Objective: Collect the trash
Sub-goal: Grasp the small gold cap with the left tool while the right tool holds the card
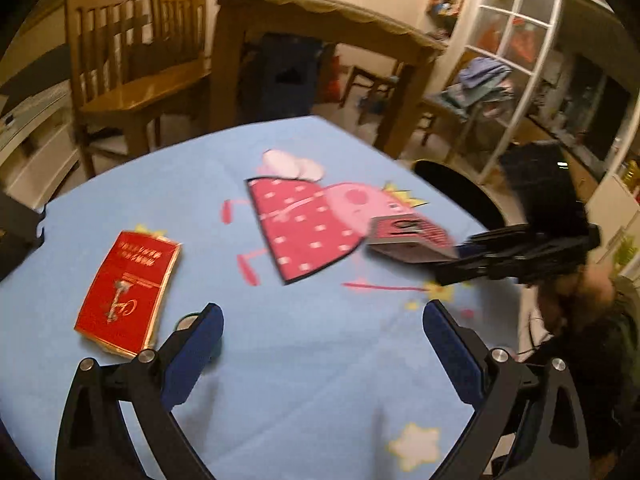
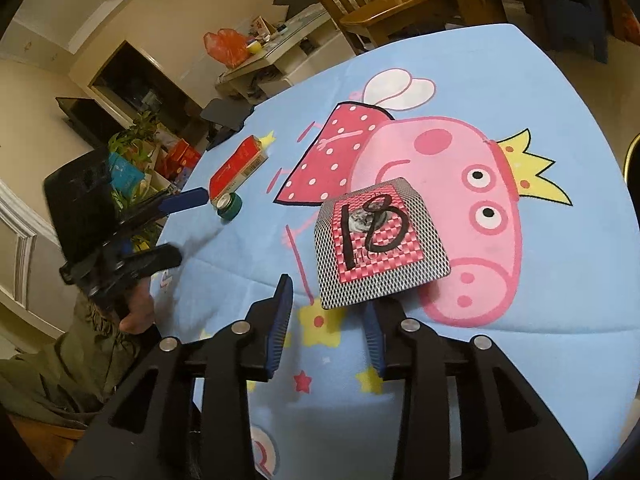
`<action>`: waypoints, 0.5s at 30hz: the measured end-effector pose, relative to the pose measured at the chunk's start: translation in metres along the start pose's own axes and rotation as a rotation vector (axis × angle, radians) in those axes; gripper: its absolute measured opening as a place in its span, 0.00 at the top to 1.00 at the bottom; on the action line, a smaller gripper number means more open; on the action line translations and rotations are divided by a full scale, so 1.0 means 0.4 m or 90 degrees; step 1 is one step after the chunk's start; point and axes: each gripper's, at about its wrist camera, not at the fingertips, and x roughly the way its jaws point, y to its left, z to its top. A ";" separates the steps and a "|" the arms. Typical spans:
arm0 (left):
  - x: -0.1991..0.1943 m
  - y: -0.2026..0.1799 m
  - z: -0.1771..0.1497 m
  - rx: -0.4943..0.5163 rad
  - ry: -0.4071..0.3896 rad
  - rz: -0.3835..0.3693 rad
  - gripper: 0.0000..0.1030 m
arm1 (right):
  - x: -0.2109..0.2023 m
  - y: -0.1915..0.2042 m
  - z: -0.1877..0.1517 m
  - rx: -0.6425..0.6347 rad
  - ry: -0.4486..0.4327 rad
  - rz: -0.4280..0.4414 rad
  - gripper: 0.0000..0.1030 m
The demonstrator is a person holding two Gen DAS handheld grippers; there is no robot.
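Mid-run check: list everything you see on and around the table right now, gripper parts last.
Tablecloth: one, light blue with a pink cartoon pig, covering the table.
Patterned box: one, pink and black-white check, "18" written on top, over the pig print, just ahead of the right gripper.
Red pack: one, red with gold print, flat on the cloth near the left gripper.
Small round item: one, green, beside the red pack; what it is, unclear.
Wooden chairs: at least two, brown, beyond the table.
Left gripper: black, blue pads, open, empty.
Right gripper: black, blue pads, open, box not clamped.
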 end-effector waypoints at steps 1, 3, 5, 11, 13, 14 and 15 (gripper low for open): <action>-0.006 -0.013 -0.002 0.006 -0.001 -0.018 0.06 | 0.000 0.001 0.000 -0.001 0.000 0.001 0.63; -0.006 -0.022 -0.002 0.011 0.001 -0.039 0.06 | 0.000 0.005 -0.001 -0.004 0.000 0.002 0.61; 0.003 -0.030 -0.003 0.015 0.004 -0.021 0.06 | -0.001 0.006 -0.002 -0.004 0.000 0.001 0.60; 0.010 0.054 0.005 -0.041 0.003 0.064 0.06 | -0.007 0.007 -0.006 -0.003 -0.003 0.002 0.56; 0.031 0.083 -0.002 -0.070 0.024 0.043 0.06 | -0.008 0.007 -0.006 -0.004 -0.002 0.003 0.53; 0.039 0.090 -0.007 -0.077 0.037 0.032 0.06 | -0.010 0.008 -0.006 -0.004 -0.003 0.003 0.52; 0.037 0.087 -0.009 -0.066 0.035 0.044 0.06 | -0.011 0.008 -0.006 -0.004 -0.004 0.001 0.51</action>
